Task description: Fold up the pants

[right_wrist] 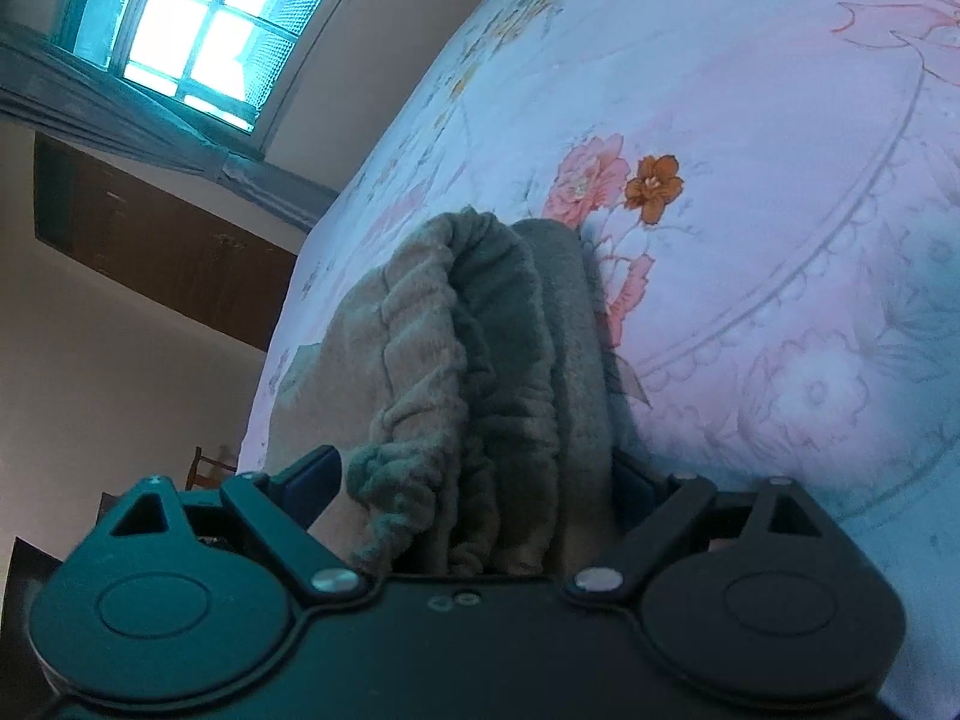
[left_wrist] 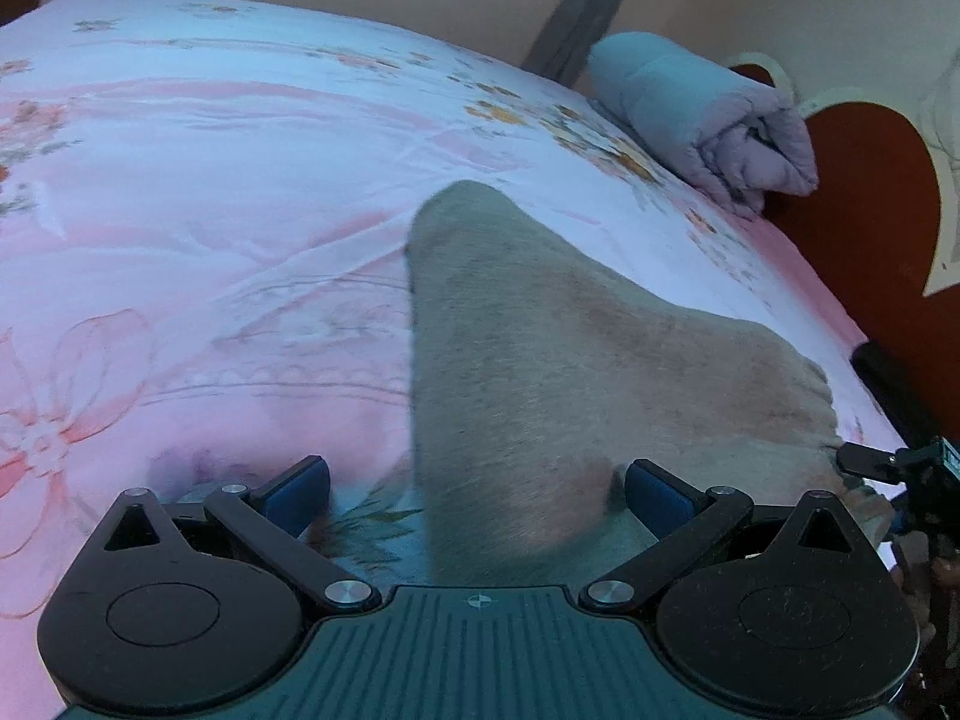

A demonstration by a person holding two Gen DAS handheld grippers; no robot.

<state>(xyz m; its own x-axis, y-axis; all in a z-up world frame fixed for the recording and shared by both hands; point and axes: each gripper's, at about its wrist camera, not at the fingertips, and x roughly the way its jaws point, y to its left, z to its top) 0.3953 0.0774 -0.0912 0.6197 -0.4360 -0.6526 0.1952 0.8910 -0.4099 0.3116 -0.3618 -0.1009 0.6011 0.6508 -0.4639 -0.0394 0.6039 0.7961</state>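
Observation:
Grey-beige pants (left_wrist: 558, 354) lie on the floral bedsheet (left_wrist: 210, 210), folded into a narrow shape running away from me. My left gripper (left_wrist: 477, 495) is open, its blue pads spread wide over the near end of the pants. In the right wrist view the gathered elastic waistband (right_wrist: 480, 360) bunches between the fingers of my right gripper (right_wrist: 477, 489), whose jaws stand wide apart around the cloth without pinching it. The right gripper's tip also shows in the left wrist view (left_wrist: 870, 459) at the pants' right edge.
A rolled lavender blanket (left_wrist: 708, 120) lies at the bed's far right corner by a red headboard (left_wrist: 864, 210). A window (right_wrist: 210, 30) and dark wooden cabinet (right_wrist: 162, 240) are beyond the bed's edge.

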